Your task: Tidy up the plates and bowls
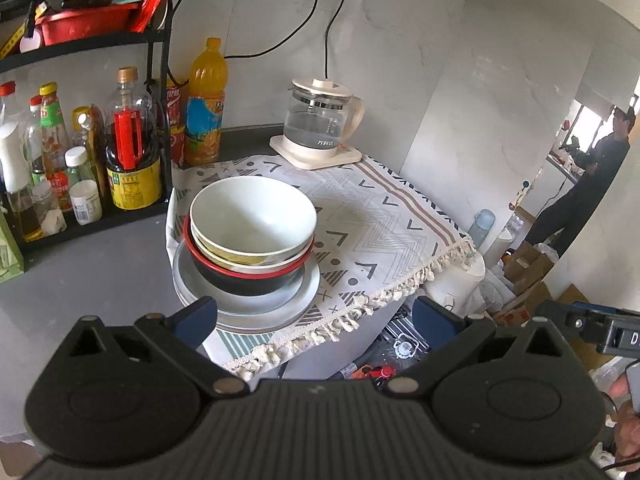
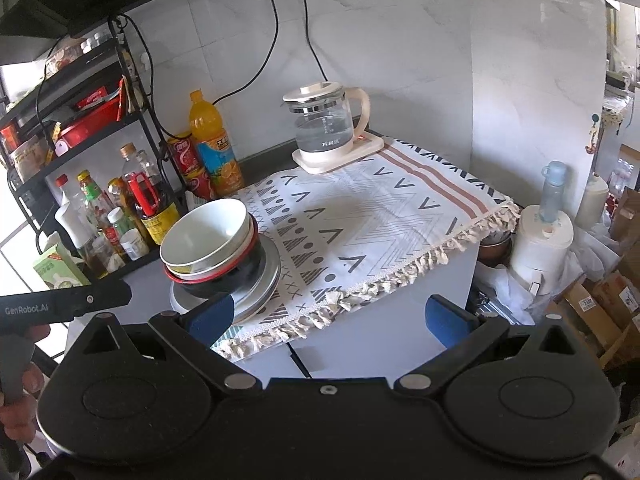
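Left wrist view: the left gripper (image 1: 314,320) hangs with its jaws spread wide and empty, and the stack of bowls (image 1: 252,236) nested on grey plates (image 1: 256,304) sits straight ahead and just beyond them, on the left end of the patterned cloth (image 1: 380,232) over the surface. The right gripper (image 2: 330,320), jaws likewise open and holding nothing, has the stack off to its left. So the left looks nearer and better lined up for the top bowl.
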Available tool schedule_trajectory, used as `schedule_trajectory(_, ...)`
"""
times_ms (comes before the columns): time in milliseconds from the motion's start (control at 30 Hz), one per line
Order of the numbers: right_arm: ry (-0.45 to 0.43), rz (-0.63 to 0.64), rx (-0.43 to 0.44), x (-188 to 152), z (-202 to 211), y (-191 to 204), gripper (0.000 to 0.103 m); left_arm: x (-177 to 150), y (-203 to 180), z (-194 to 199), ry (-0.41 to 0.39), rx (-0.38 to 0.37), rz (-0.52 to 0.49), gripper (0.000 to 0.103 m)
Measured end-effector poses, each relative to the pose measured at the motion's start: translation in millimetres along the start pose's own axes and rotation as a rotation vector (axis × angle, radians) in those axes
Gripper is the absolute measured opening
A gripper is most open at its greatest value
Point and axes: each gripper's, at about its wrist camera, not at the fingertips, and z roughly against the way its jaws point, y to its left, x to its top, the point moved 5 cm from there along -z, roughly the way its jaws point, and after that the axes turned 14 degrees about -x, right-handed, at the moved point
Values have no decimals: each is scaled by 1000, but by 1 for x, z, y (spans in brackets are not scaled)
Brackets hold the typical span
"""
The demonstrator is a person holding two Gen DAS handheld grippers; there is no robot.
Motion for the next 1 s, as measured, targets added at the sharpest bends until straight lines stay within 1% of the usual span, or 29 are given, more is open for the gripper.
schedule_trajectory(1000,-15,17,4,0,9,-1,103,-3,-1,12,-7,2,4,103)
